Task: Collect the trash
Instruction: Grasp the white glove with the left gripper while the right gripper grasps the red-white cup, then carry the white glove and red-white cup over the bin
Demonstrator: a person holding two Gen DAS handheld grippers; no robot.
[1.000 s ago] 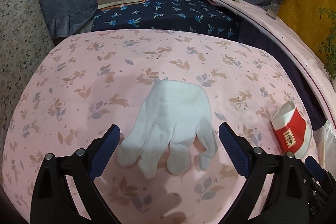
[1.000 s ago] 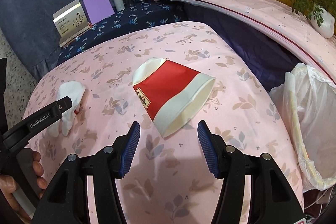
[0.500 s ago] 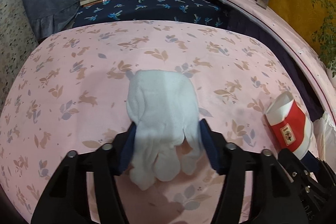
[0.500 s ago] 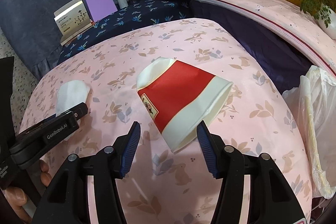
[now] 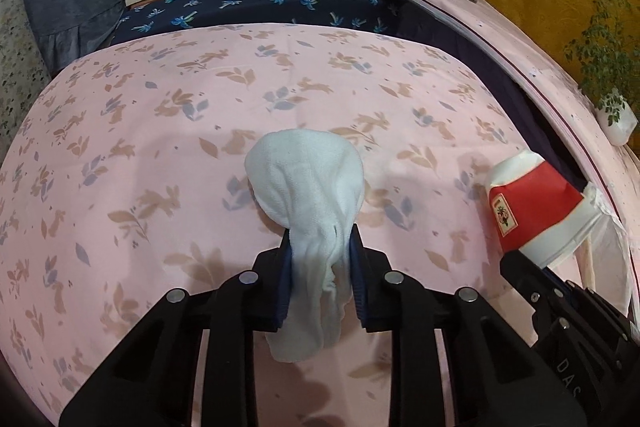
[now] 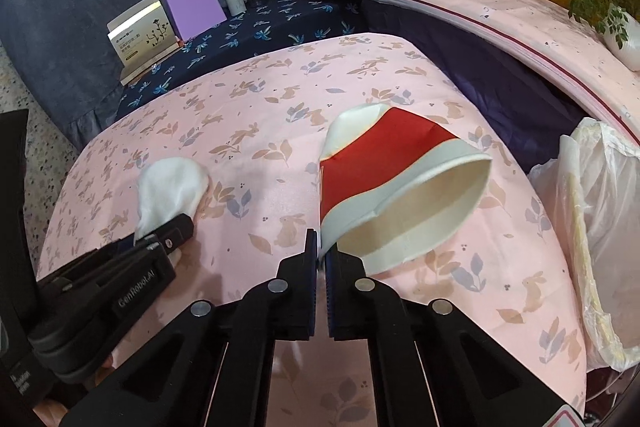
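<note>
Both pieces of trash gripped

Our left tongs (image 5: 320, 267) have just pinched the white glove (image 5: 308, 187); our right tongs (image 6: 321, 259) have just clamped the paper cup's (image 6: 384, 179) rim, ready for bagging.

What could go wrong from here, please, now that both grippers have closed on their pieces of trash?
The right gripper pinches only the paper cup's thin rim, so the cup might swing or slip. The left gripper holds the white glove bunched, its loose end dangling, which could snag short of the bag.

We have closed our left gripper (image 5: 320, 267) on the white glove (image 5: 308, 187), bunching it, and our right gripper (image 6: 321, 259) on the paper cup's (image 6: 384, 179) near rim.
</note>
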